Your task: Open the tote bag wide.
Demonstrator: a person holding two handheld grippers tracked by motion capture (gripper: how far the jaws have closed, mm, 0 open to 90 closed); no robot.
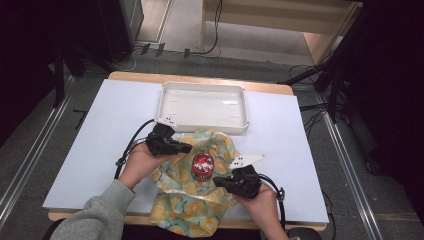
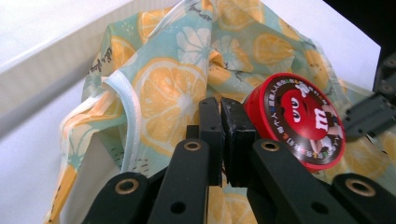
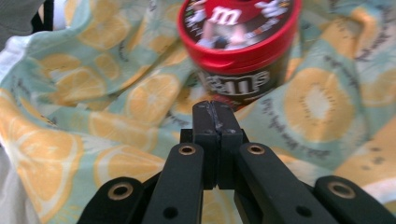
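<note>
Closed, empty-jawed left gripper and right gripper flanking the red-lidded round candy tin at frame centre on the lemon-print teal cloth: best opened, then pinching a cloth edge without nudging the tin.

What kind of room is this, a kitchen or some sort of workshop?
Probably a lab or recording workspace, not a kitchen. A white-topped table stands on a bare floor with loose cables behind it, and a person works over a lemon-print cloth and a candy jar with hand-held claws.
</note>
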